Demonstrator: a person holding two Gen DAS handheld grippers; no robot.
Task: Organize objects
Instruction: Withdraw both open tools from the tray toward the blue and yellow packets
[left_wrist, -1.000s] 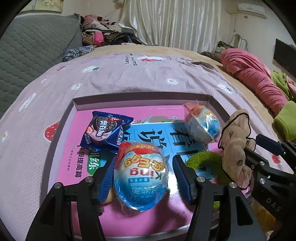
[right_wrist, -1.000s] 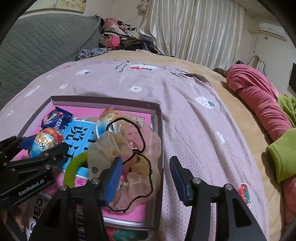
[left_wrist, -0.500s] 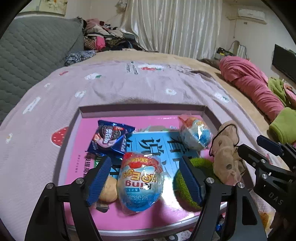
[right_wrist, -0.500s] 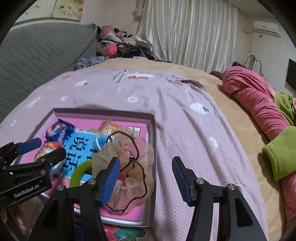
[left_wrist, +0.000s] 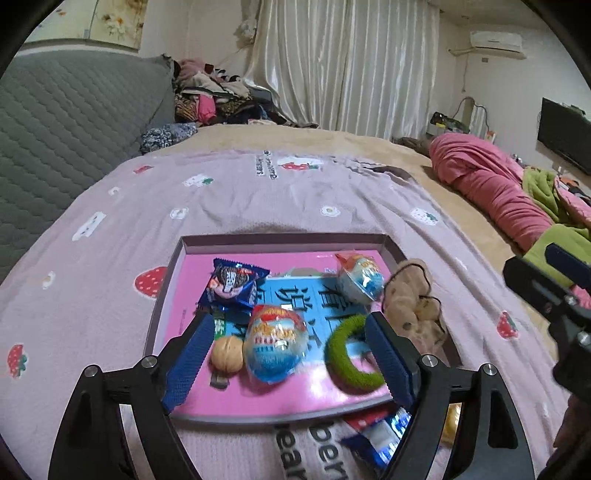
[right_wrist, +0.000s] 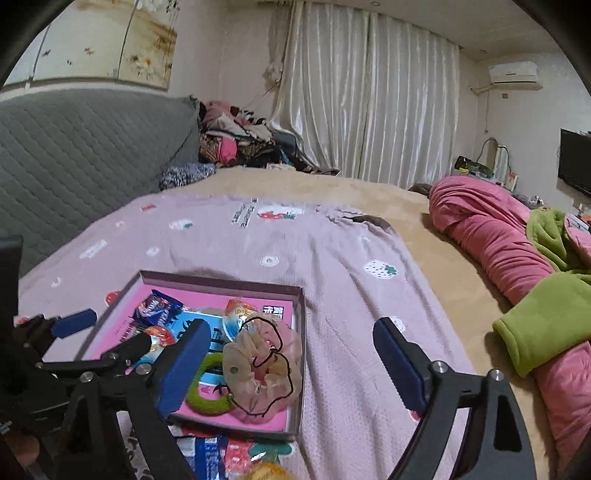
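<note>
Left wrist view: my left tool (left_wrist: 286, 354) is wide and opening, gripping nothing, above the tray (left_wrist: 164, 299) on the bed (left_wrist: 110, 258). In the tray, left to right: cookie pack (left_wrist: 232, 282) at 11 o'clock, walnut (left_wrist: 227, 354), big egg (left_wrist: 277, 341) between the pads untouched, green ring (left_wrist: 345, 360), small egg (left_wrist: 358, 282) at 1 o'clock, scrunchie (left_wrist: 413, 306). My right tool (right_wrist: 291, 369) is wide too, opening, empty.

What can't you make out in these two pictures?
- Packets below the tray: left wrist view, cut off by the left gripper.
- Walnut: hidden in the right wrist view behind the left gripper.
- Book cover text: covered by snacks.
</note>
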